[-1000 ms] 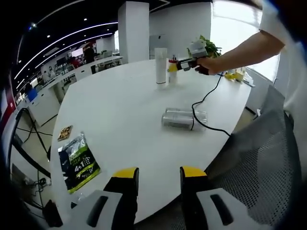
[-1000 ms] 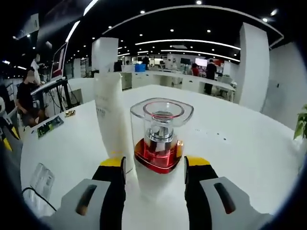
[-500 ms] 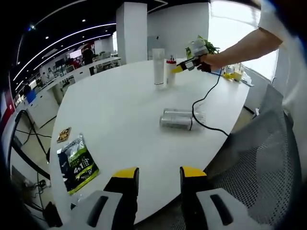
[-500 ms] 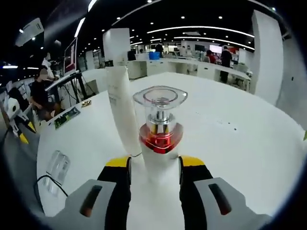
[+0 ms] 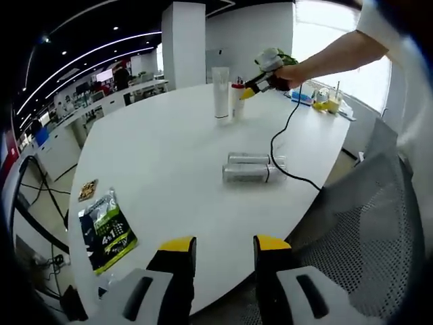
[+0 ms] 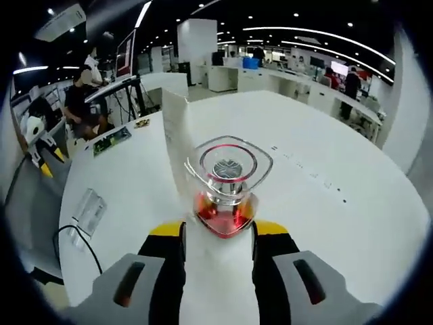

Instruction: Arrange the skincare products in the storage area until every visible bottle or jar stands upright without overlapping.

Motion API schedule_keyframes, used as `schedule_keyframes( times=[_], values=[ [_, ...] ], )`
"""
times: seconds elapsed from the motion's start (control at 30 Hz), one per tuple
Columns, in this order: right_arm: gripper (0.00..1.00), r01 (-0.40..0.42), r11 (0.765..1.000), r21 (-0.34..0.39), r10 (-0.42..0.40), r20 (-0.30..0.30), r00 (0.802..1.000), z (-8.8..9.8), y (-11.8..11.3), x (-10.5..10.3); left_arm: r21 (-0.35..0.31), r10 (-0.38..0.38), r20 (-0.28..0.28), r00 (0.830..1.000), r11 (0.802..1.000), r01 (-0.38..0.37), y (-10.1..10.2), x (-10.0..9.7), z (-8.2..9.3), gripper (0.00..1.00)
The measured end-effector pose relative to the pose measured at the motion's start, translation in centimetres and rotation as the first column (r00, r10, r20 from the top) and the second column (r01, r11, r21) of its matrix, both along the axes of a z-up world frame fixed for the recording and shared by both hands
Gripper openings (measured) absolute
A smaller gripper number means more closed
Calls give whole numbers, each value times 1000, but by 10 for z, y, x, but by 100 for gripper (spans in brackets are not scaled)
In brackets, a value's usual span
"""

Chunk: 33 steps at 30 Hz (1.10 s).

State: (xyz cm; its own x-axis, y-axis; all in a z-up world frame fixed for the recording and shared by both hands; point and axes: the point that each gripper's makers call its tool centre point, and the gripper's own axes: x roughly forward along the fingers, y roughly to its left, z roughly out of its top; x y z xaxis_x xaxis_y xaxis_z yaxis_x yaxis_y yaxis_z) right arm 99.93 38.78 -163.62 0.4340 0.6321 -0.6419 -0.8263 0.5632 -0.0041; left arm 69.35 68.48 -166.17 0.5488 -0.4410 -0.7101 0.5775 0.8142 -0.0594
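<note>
On the white table [image 5: 155, 156], two clear bottles [image 5: 252, 167] lie on their sides well ahead of the left gripper [image 5: 220, 250], which waits wide open and empty, their long axes running across its line of reach. Farther right and beyond them, the right gripper [image 6: 215, 233] is clamped around the red-collared pump bottle [image 6: 226, 186], upright beside the white tube [image 6: 177, 128], so the left is judged nearer the fallen pair.

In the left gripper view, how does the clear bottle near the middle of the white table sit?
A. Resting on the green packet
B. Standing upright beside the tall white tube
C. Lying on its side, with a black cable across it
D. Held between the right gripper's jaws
C: the clear bottle lies flat on the table, with the black cable crossing it.
</note>
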Motion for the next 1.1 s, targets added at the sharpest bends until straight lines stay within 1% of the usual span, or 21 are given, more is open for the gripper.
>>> schedule_keyframes(
  times=[0.07,0.23,0.33,0.43,0.6,0.97,1.1],
  values=[
    [28,3,1000,2,-3,2,1000,0,-1,2,-2,1,-1,1000,1000,-1,0,0,0,34],
    [28,34,999,29,-34,-23,999,0,2,-1,1,1,-3,1000,1000,-1,0,0,0,34],
    [28,66,997,41,-65,-21,998,0,3,-1,1,4,-2,1000,1000,-4,0,0,0,34],
    [28,80,996,49,-80,-5,997,-1,3,-2,-5,3,-6,1000,1000,-3,-1,0,0,34],
    [28,110,992,70,-110,-3,994,0,3,-1,-7,1,-3,1000,1000,-1,-1,0,1,34],
    [28,136,987,88,-136,-6,991,1,11,-3,-7,0,-4,1000,1000,0,-1,0,1,33],
    [28,155,982,106,-155,-12,988,1,13,-3,-2,-4,7,1000,1000,4,-1,0,2,32]
  ],
)
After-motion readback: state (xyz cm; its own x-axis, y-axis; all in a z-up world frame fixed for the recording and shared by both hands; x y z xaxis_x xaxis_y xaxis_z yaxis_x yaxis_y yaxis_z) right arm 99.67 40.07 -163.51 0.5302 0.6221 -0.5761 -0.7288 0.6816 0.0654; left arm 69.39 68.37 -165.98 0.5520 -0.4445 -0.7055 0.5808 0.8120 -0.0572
